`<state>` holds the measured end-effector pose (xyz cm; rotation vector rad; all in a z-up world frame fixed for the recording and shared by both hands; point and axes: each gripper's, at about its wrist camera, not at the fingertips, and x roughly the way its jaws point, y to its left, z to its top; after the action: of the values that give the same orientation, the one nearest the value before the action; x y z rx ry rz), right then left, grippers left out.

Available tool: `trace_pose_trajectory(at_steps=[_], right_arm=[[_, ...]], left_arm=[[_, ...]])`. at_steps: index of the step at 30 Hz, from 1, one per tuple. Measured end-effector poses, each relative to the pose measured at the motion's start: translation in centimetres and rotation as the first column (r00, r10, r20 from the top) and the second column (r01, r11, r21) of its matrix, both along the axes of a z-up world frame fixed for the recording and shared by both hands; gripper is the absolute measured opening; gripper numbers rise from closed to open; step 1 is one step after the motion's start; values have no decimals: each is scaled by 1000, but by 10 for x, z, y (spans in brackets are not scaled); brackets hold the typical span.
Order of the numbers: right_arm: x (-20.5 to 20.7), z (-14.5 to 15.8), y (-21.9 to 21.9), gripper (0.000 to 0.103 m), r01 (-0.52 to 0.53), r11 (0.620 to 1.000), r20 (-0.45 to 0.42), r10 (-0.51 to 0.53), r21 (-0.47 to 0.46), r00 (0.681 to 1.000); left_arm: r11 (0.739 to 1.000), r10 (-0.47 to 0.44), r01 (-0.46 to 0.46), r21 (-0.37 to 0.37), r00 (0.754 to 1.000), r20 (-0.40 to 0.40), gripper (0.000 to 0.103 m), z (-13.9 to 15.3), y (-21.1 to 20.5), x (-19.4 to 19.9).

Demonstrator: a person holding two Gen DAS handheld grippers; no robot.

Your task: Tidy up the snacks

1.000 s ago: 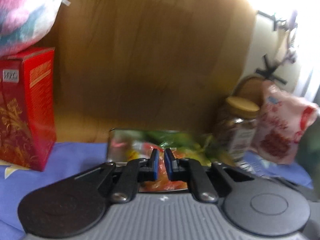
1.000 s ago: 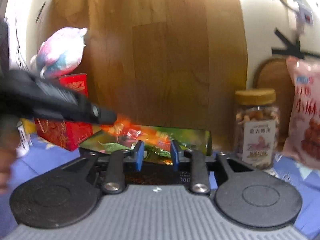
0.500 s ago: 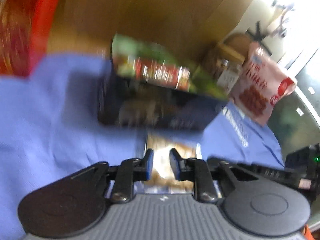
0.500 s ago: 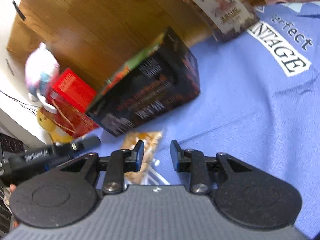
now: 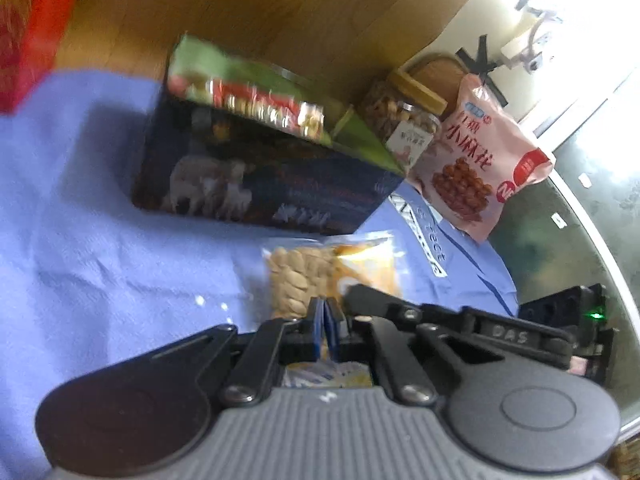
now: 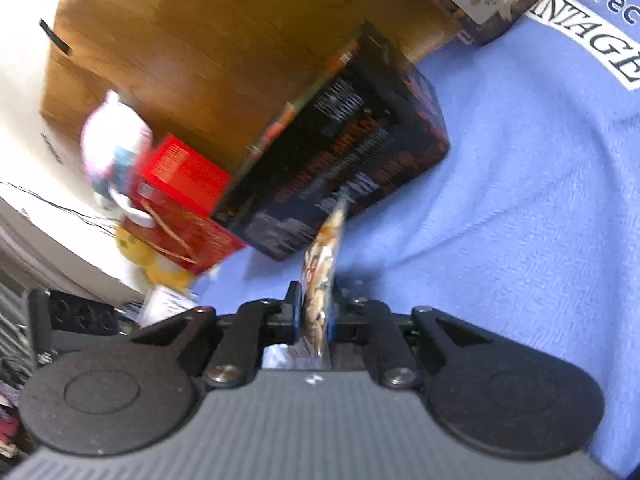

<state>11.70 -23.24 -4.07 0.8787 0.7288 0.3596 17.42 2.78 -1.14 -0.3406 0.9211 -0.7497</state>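
Right tool [image 6: 314,316] pinches a clear snack packet [image 6: 322,280] edge-on; left tool [image 5: 325,328] is closed on the same packet, near the dark box [image 5: 256,176] on blue cloth [image 5: 88,248]

Blue cloth [image 5: 100,220] with white printed lettering [image 6: 592,32] covers the surface, a wooden board [image 5: 260,12] standing behind it against a pale wall [image 6: 24,80]. Pink and white plush toy [image 6: 114,152] sits at the far left edge of the cloth, with a yellow round thing [image 6: 132,246] below it, too blurred to identify. Black stand [image 5: 482,56] and a bright window [image 5: 580,32] show at the right, and a black device with a green light [image 5: 576,316] is beside the cloth's edge.
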Motion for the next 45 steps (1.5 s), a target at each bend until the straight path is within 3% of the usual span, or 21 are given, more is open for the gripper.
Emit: trace_pose_trajectory(at_steps=[1,2,4,6,8,10,12,14,16,17,18,20,22,23,28,34,39,45], right_arm=[[-2,5,-1,13,4,1000,17,-4,4,1000],[-4,11,-2,13,12,1000,31,-12,9,999],[-5,20,-7,13,19,998,56,-22,53,998],[-2,28,-11,13,15,993,89,-25,113,996],[7,35,-12,13,0,985,110,-19,172,994],[24,45,-10,13,-18,981,132,-7,191,991],[47,63,-5,13,-11,992,171,-11,129,985],[72,72,-4,14,-2,996,180,-14,86,984],[98,75,4,21,5,1000,187,-2,-17,982],[109,75,11,31,9,994,176,11,-113,984],[117,75,20,35,13,972,151,23,-237,988],[119,77,36,41,29,881,150,48,-472,988],[106,82,44,49,100,800,224,44,-591,974],[95,84,42,51,154,780,270,20,-606,963],[51,85,21,50,256,808,341,-73,-531,937],[-13,65,5,51,291,865,297,-175,-410,939],[-61,48,13,51,273,876,236,-190,-397,953],[-108,45,17,51,249,890,200,-184,-382,962]], left_arm=[[1000,18,-18,-1,1000,23,24,6,4,-1],[999,46,-45,-16,998,40,51,13,11,-1],[995,73,-70,-70,996,49,65,20,22,0],[987,53,-51,-150,999,10,64,24,27,6],[980,39,-38,-194,999,0,54,31,25,13],[983,83,-73,-167,995,53,52,47,20,21],[986,137,-124,-114,984,110,46,62,14,39],[986,165,-159,-50,975,149,47,69,6,63],[981,176,-187,51,970,168,48,65,-7,85],[968,190,-215,130,965,180,49,61,-14,93],[953,198,-235,190,960,196,49,58,-20,98],[943,179,-235,238,956,234,50,55,-26,99],[944,183,-242,226,950,254,51,55,-24,94],[943,194,-253,216,946,260,51,56,-21,92],[937,214,-285,201,925,314,51,69,-18,68],[923,152,-274,270,905,398,53,74,-32,6],[907,104,-237,348,927,360,55,59,-49,-44],[889,130,-260,376,932,338,73,49,-57,-89]])
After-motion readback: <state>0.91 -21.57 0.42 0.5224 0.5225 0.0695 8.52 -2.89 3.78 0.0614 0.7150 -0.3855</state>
